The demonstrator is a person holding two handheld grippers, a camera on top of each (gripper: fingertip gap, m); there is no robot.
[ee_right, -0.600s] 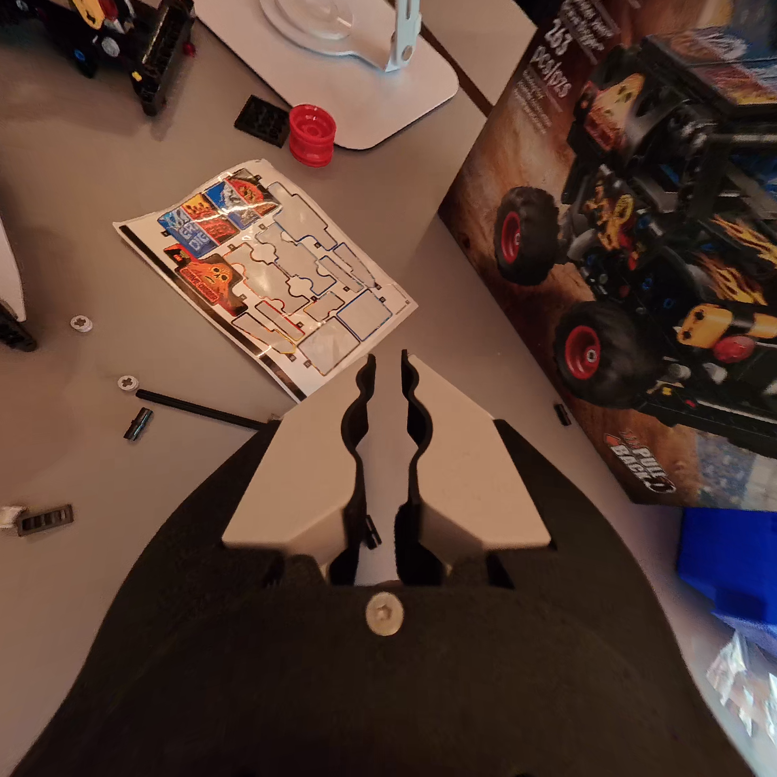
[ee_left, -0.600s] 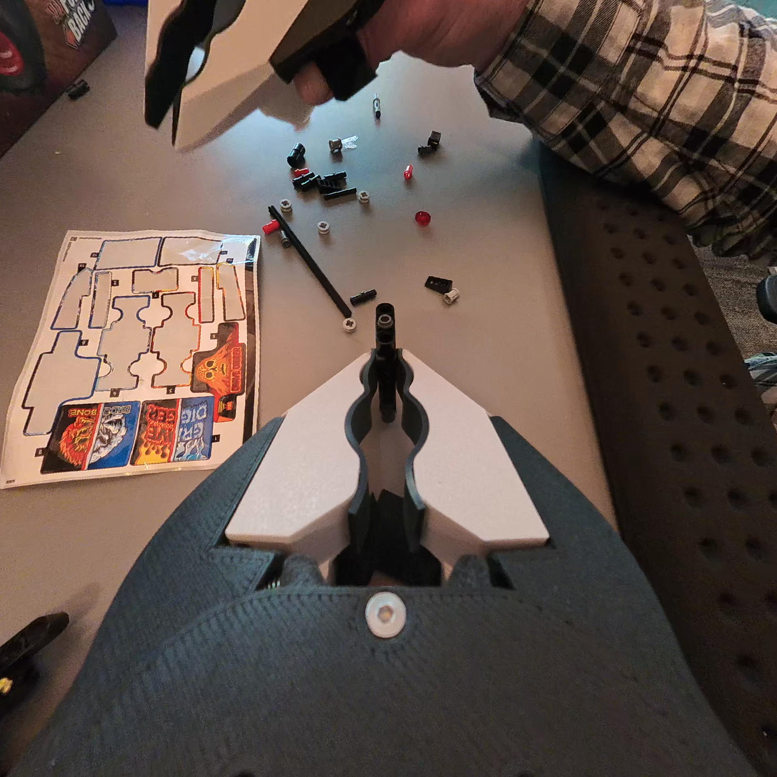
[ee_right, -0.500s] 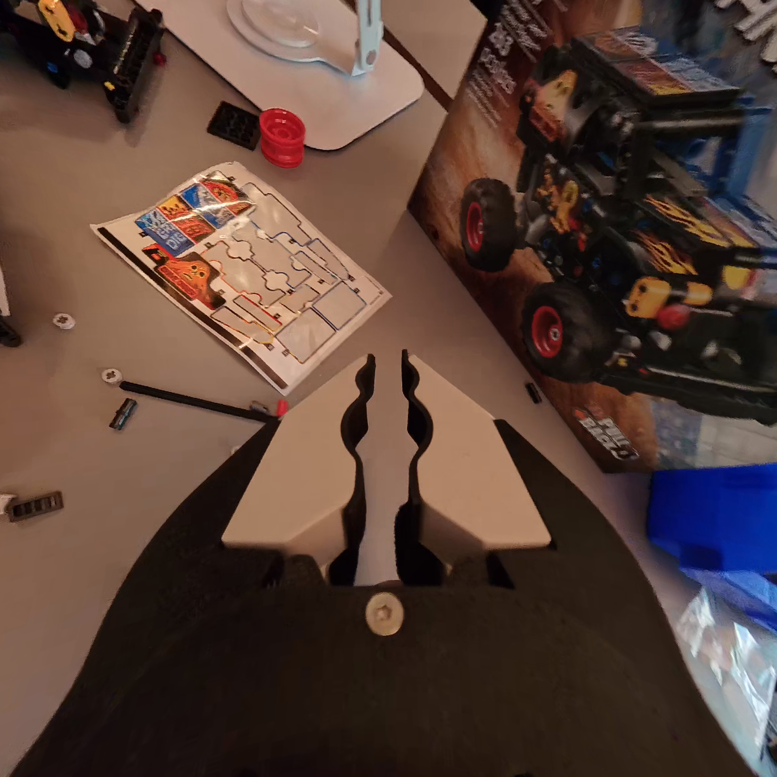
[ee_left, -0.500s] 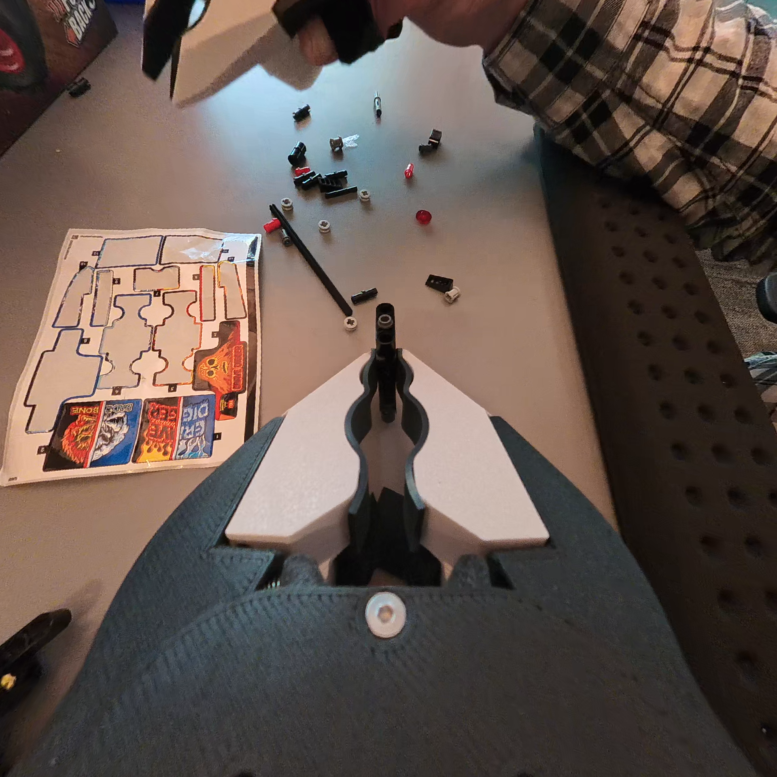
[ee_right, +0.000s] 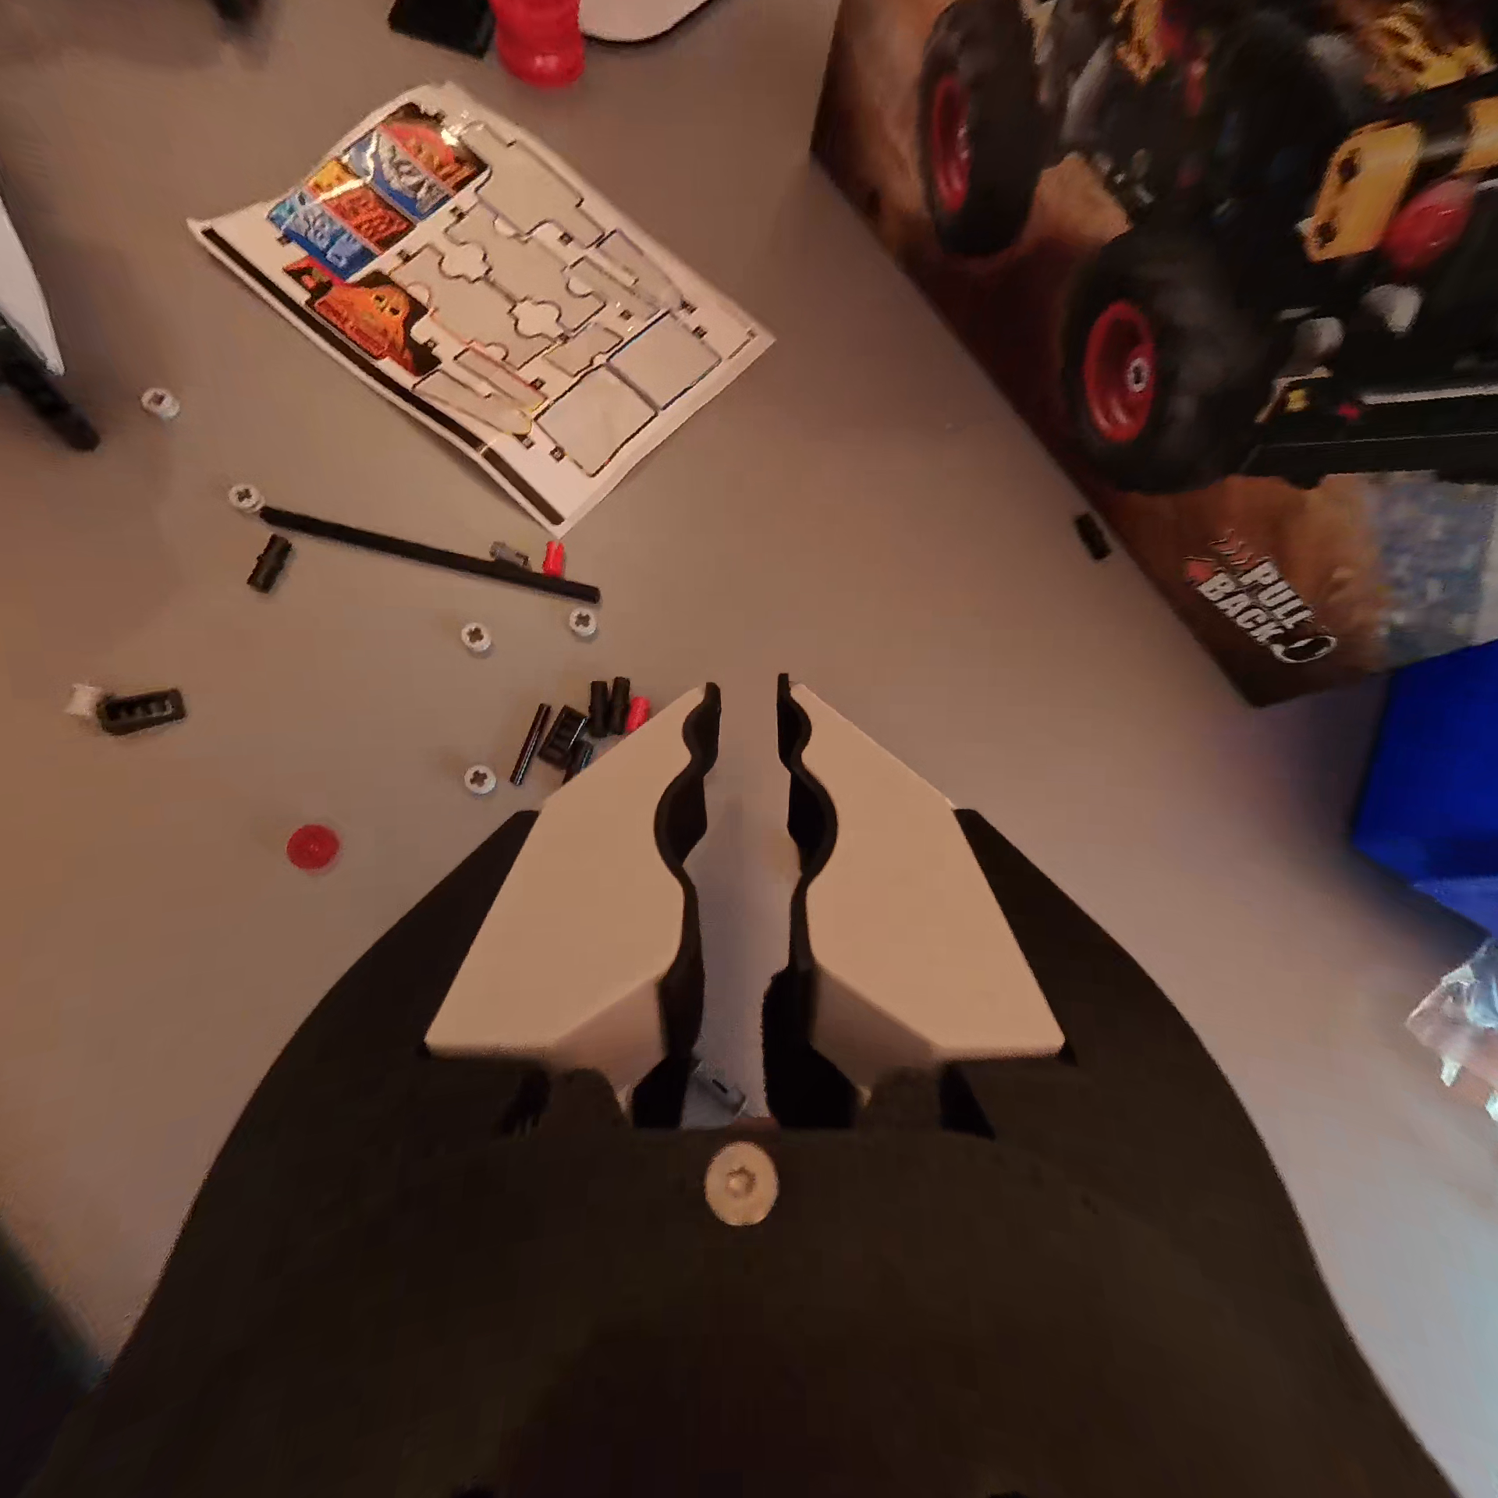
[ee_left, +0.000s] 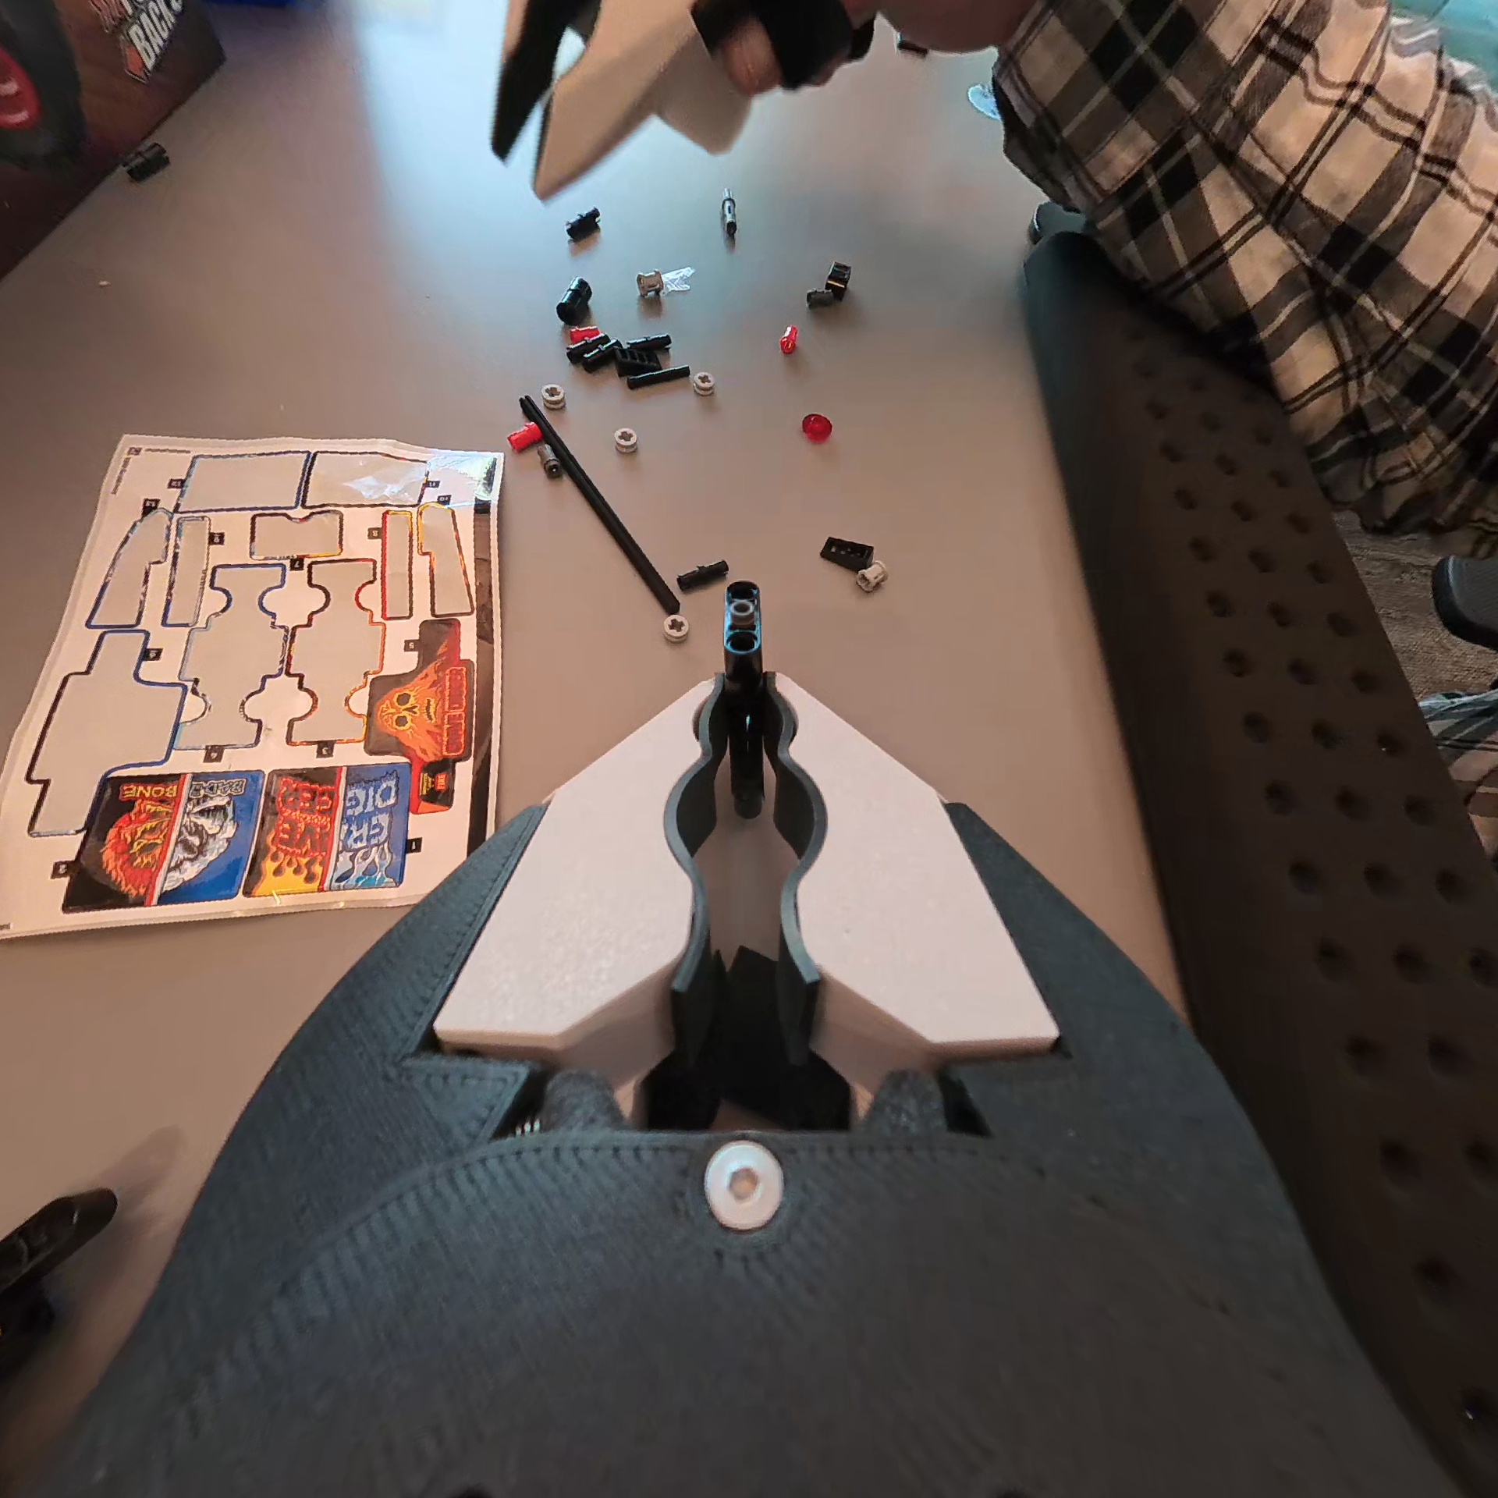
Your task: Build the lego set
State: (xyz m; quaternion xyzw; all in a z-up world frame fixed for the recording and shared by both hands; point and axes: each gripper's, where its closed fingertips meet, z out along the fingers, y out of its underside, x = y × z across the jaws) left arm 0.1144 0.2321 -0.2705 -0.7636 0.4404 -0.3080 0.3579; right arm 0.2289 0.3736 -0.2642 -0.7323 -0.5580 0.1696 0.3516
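Black plastic fills the centre of the left wrist view: a short black lego beam (ee_left: 742, 648) with round holes, a grey pin seated in its far hole, stands clamped between the tips of the left gripper (ee_left: 742, 689), whose jaws are closed on it. It sits as it did half a second ago — same grip, same tilt, held over the grey table (ee_left: 324, 284).

Just past the beam, at 11 o'clock, a long black axle (ee_left: 600, 507) lies on the table with a small grey bush (ee_left: 675, 627) at its near end and a red pin (ee_left: 523, 435) at its far end. At 12 o'clock a cluster of black pins (ee_left: 624, 353) lies with more grey bushes around it; a red round stud (ee_left: 817, 427) rests at 1 o'clock. A sticker sheet (ee_left: 251, 673) lies flat at 9 o'clock.

At the top of that view the right gripper (ee_left: 559, 105), held by a hand (ee_left: 778, 40) in a plaid sleeve (ee_left: 1256, 203), has swung right from 11 towards 12 o'clock and now hangs over the loose parts.

The right wrist view is blurred with motion. Its jaws stand apart, holding nothing, with bare table showing in the gap. Since the earlier frame it has come lower and nearer the pieces: the pin cluster now lies just beside its left fingertip (ee_right: 689, 713), and the sheet and axle have slid to 10 o'clock. The printed lego box (ee_right: 1175, 284) stands at 2 o'clock, a red wheel hub (ee_right: 539, 40) at 11 — a blue bin (ee_right: 1443, 802) shows at 3.
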